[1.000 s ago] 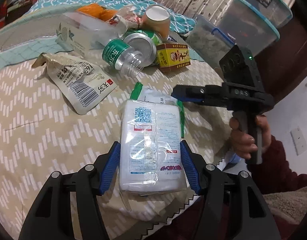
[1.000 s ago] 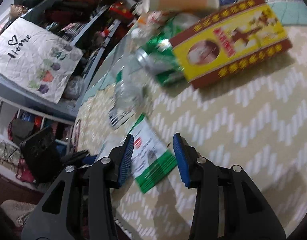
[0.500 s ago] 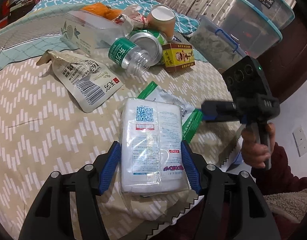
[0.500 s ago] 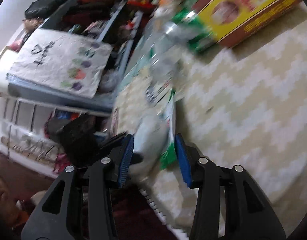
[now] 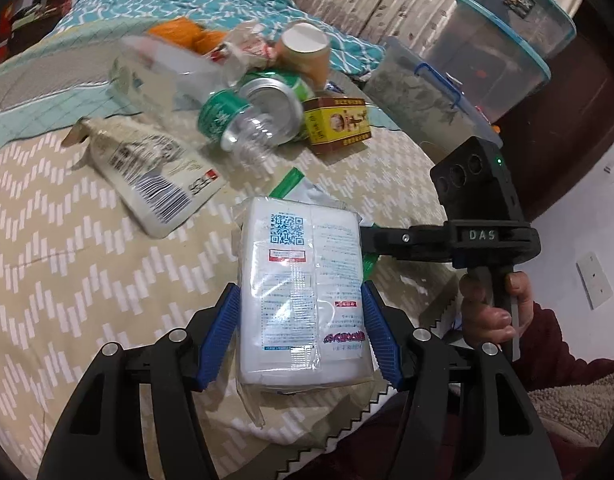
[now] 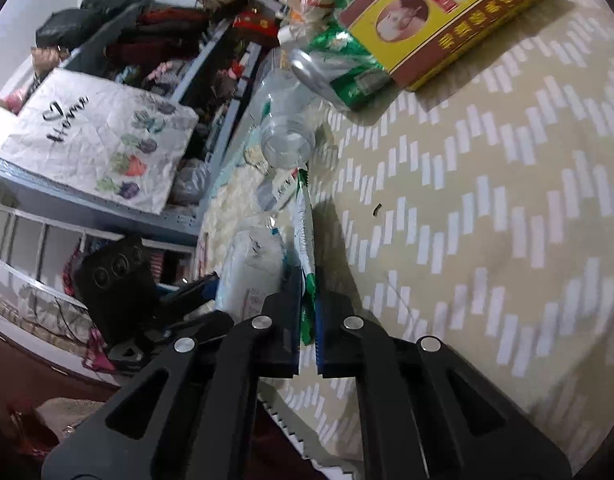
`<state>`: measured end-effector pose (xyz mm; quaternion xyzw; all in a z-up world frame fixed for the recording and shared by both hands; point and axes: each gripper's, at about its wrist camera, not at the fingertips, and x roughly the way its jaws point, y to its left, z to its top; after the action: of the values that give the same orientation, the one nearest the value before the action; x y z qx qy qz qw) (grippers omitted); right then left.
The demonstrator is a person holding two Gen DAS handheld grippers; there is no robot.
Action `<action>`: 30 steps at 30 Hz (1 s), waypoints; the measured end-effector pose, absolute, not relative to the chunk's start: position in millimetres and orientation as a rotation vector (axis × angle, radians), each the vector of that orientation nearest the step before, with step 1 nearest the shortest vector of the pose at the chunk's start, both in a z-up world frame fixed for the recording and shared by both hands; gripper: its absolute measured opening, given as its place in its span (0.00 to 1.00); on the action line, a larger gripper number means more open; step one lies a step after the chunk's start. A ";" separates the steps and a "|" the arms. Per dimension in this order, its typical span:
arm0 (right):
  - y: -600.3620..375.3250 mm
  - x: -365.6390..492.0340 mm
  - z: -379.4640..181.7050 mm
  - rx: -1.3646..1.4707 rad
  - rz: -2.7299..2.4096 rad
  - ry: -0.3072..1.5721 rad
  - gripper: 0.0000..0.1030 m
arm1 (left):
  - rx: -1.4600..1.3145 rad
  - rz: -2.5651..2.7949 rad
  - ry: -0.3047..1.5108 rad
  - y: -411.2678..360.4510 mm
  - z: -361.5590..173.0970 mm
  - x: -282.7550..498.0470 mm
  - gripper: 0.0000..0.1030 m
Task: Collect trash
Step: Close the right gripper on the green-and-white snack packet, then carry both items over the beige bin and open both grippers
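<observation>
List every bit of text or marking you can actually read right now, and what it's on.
"DAS": raised letters on the right gripper body.
"Home", with a heart above it: the white paper bag on the shelf.
QR code, not decodable: the white tissue pack in the left gripper.
Barcode and print, too blurred: the white pouch.
Chinese characters, too blurred to read: yellow box, green bottle label.

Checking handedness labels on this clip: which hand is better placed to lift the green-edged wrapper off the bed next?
Right. The right gripper is already shut on the green-edged wrapper, its fingers having just closed on it. The left gripper is occupied with the white tissue pack, so it seems less free.
</observation>
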<state>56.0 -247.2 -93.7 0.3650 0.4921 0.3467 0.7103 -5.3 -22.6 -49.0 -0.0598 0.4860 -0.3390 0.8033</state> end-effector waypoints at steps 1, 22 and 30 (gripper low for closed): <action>-252.4 53.9 -93.7 0.829 0.771 1.079 0.07 | -0.123 -0.727 1.043 -24.9 -49.0 -4.5 0.56; -473.3 -11.6 -90.5 1.069 0.439 0.711 0.07 | 0.135 -0.964 1.118 -230.0 -34.6 54.3 0.56; -609.6 -44.2 -79.6 1.092 0.119 0.543 0.07 | 0.212 -1.090 1.149 -383.7 -31.1 93.1 0.56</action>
<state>-44.2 -609.6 -79.6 0.5125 0.2549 0.0558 0.8181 93.1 -383.7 -31.1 0.0953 0.5153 -0.4888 0.6975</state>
